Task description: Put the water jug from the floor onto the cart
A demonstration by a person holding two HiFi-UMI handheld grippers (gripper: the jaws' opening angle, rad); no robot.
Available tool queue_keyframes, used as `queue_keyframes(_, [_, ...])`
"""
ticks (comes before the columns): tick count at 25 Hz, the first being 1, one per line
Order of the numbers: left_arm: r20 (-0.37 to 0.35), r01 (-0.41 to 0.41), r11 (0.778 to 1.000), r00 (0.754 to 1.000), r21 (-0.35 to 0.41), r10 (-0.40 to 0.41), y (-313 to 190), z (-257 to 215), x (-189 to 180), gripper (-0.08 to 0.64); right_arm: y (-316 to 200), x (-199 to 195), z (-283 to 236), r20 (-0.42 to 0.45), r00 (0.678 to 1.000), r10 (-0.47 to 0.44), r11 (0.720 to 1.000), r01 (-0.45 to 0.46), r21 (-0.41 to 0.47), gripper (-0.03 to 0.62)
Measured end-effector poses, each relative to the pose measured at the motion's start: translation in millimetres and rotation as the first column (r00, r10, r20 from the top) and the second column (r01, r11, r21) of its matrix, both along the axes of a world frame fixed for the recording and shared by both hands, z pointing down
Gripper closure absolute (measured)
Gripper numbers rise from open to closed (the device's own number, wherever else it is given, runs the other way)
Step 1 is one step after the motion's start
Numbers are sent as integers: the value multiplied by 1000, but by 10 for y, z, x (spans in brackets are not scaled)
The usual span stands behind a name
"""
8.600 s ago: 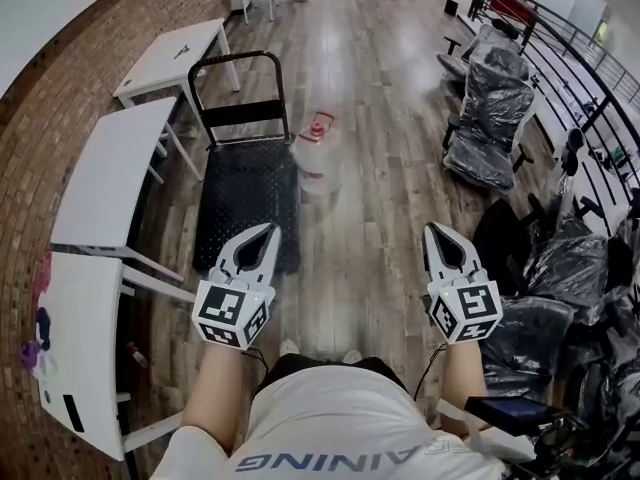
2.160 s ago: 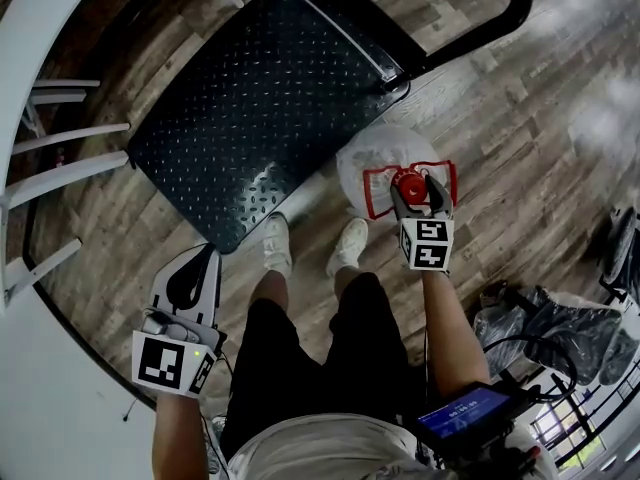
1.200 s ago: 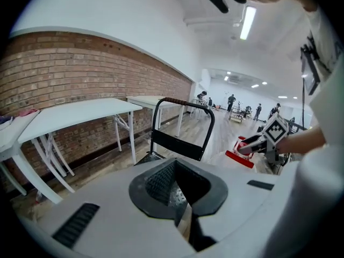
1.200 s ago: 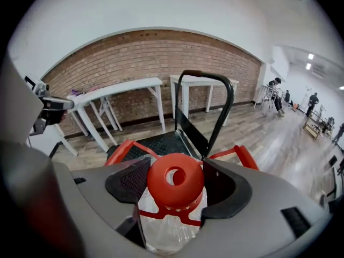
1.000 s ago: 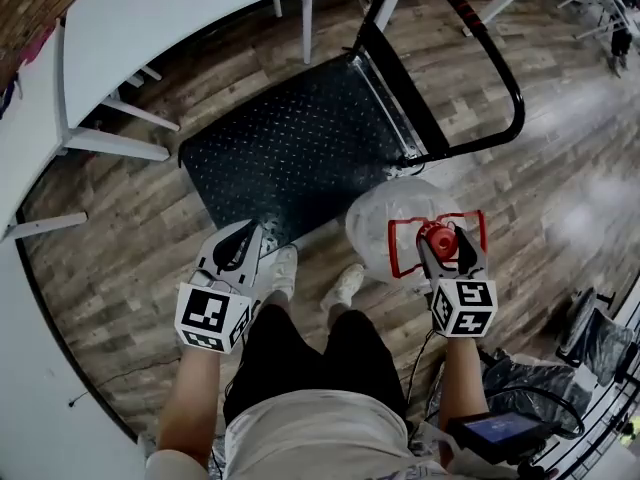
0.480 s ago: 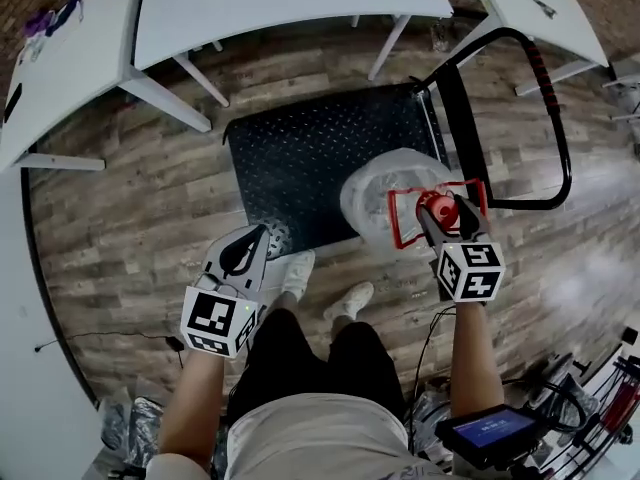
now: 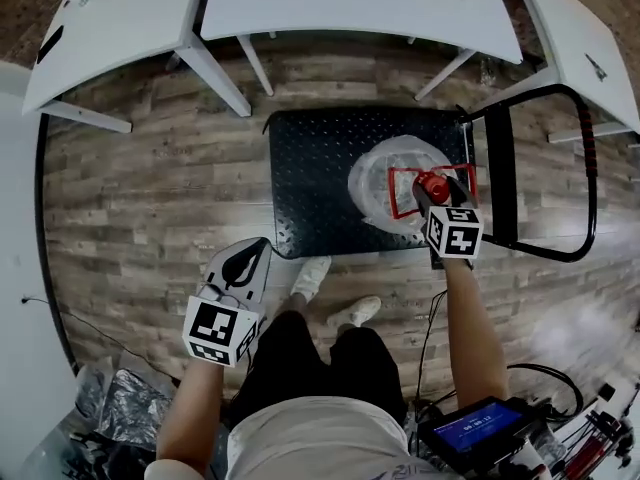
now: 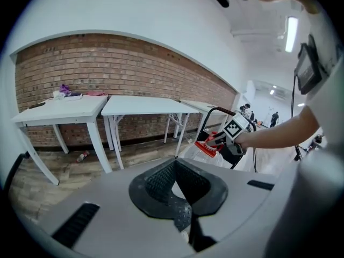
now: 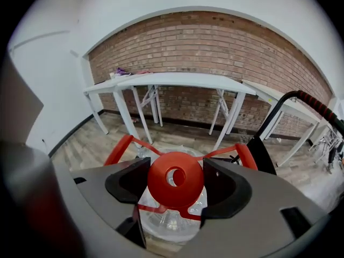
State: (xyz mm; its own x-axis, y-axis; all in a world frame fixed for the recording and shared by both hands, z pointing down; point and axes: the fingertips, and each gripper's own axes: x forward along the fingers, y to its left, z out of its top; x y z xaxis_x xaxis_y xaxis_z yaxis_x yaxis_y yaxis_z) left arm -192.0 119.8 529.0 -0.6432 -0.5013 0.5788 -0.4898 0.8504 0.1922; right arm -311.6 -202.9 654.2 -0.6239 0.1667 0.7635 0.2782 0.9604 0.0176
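Observation:
The clear water jug (image 7: 383, 183) with a red cap (image 7: 432, 186) and red carry handle hangs over the right part of the black cart deck (image 7: 310, 183), near the cart's push handle (image 7: 590, 193). My right gripper (image 7: 438, 202) is shut on the jug's neck just under the cap. In the right gripper view the cap (image 9: 174, 179) sits between the two black pads (image 9: 128, 183), with the clear body (image 9: 167, 222) below. Whether the jug's base touches the deck I cannot tell. My left gripper (image 7: 246, 260) (image 8: 174, 163) is shut and holds nothing, low by the person's left leg.
White tables (image 7: 350, 3) (image 7: 105, 18) (image 7: 590, 43) stand along the brick wall just beyond the cart. The person's feet (image 7: 316, 273) are at the cart's near edge. Plastic-wrapped bundles (image 7: 120, 408) lie at lower left; a screen device (image 7: 478, 428) at lower right. A small bottle (image 8: 83, 156) lies under a table.
The right gripper closed on the jug beside the cart, lifted it and carried it over the deck. The person turned toward the tables. The left gripper stayed low and shut.

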Motion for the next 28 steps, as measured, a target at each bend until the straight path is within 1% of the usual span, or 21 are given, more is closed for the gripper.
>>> queue_keyframes(6, [-13, 45, 999, 999, -2, -45, 201, 66, 47, 558, 226, -182, 262, -52, 998, -32, 999, 33, 11, 282])
queue_keyframes(10, [-26, 50, 999, 998, 2, -50, 260, 104, 38, 558, 257, -225, 307, -50, 999, -14, 1000, 15, 8, 282])
queue_keyframes(15, [-28, 39, 999, 999, 12, -38, 256, 130, -58, 558, 204, -251, 339, -65, 998, 10, 1000, -10, 5, 282])
queue_keyframes(18, [-27, 24, 999, 999, 21, -23, 201, 132, -138, 558, 159, -243, 352, -51, 999, 17, 1000, -16, 21, 281])
queue_keyframes(21, [-24, 5, 1000, 1000, 27, -4, 139, 126, -214, 558, 174, -242, 352, -49, 999, -5, 999, 8, 45, 281])
queue_keyframes(23, [-18, -10, 1000, 1000, 30, 10, 101, 112, -252, 558, 193, -225, 311, -44, 999, -11, 999, 13, 46, 281])
queue_keyframes(28, [-3, -42, 998, 999, 37, 42, 31, 45, -340, 558, 252, -140, -64, 23, 1000, 5, 999, -6, 31, 281])
